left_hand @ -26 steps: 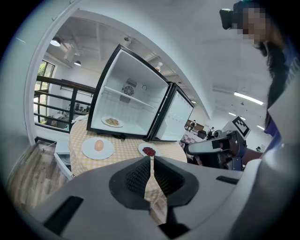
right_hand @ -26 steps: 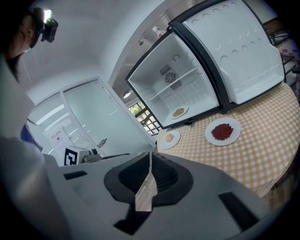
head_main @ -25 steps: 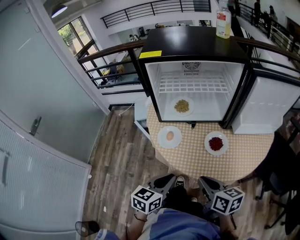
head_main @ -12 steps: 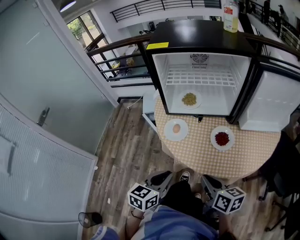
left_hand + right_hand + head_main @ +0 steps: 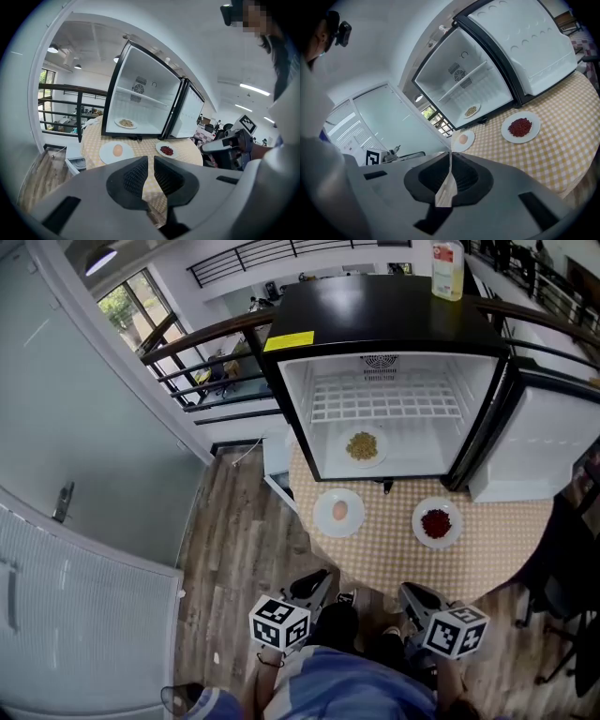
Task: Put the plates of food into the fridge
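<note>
- Here's the fridge (image 5: 384,320), black-topped, standing at the back of the table and wide open, with a white wire shelf across the upper half.
- Its door (image 5: 539,451) is swung out to the right, white inner face showing.
- The table (image 5: 487,559) is round with a yellow checked cloth, and the person stands at its near edge.
- The left claw (image 5: 314,585) is held low at the near edge of the table. Its jaws are drawn together to a narrow slit with nothing between them, well short of any plate.
- The right claw (image 5: 415,597) is level with it on the other side. Its jaws are closed up too, empty, and pointing towards the fridge.
- One is home already: the grain plate (image 5: 362,447) sits on the fridge floor, left of centre.
- The egg plate (image 5: 339,512) is out on the cloth, just in front of the fridge's left side, with what looks like an egg in the middle.
- The red plate (image 5: 436,524) is also on the cloth, to the right of the egg plate and apart from it, with a heap of dark red bits.
- And a bottle (image 5: 448,270) stands upright on the fridge top, back right corner.
</note>
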